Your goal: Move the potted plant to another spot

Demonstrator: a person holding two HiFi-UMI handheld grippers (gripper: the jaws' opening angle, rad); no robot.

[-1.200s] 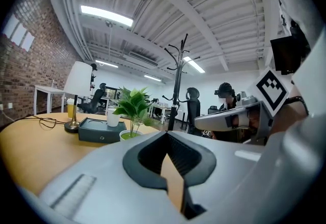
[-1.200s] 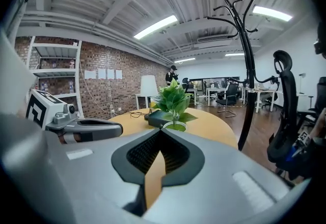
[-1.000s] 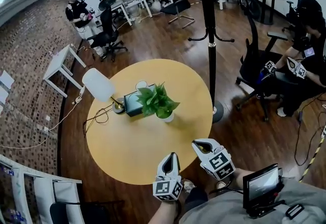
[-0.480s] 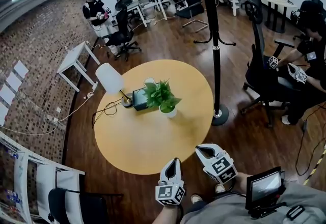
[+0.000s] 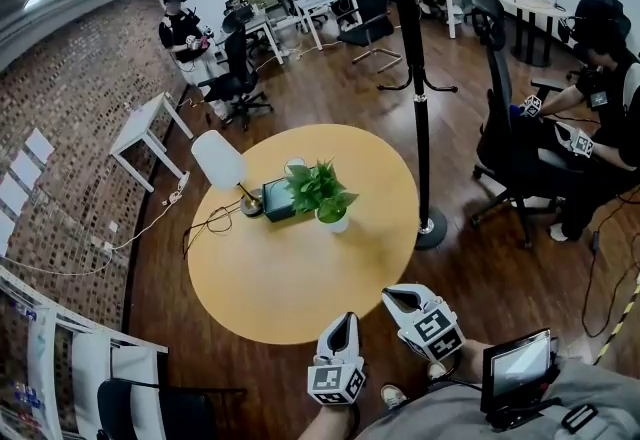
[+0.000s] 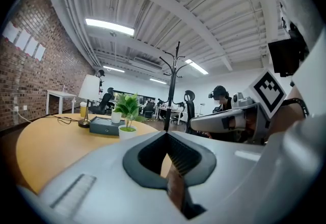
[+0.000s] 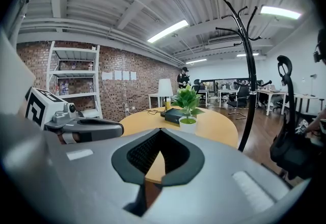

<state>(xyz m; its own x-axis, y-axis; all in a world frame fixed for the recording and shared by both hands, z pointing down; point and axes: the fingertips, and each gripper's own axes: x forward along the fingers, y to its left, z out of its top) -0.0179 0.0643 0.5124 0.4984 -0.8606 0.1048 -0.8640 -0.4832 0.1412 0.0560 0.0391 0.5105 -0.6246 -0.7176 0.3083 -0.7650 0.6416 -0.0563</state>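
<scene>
Just off the near edge of the round wooden table (image 5: 290,278), the left gripper (image 6: 165,135) and the right gripper (image 7: 159,131) are held side by side. Each has its jaws closed tip to tip with nothing caught between them, and both are pointed across the tabletop. Well beyond them, past the table's middle, the potted plant (image 5: 326,202) is seen upright in its small white pot (image 5: 333,222). It is set just beside a dark box (image 5: 276,199), with a white-shaded lamp (image 5: 220,160) and its cord (image 5: 205,224) on the box's far side. Such a scene is fitted equally by a plant yet to be fetched and by one already set down and left. In either case the plant is judged top-heavy. It is best handled by the pot wall rather than the leaves (image 5: 318,188), and kept upright and clear of lamp, cord and coat stand (image 5: 420,128).
</scene>
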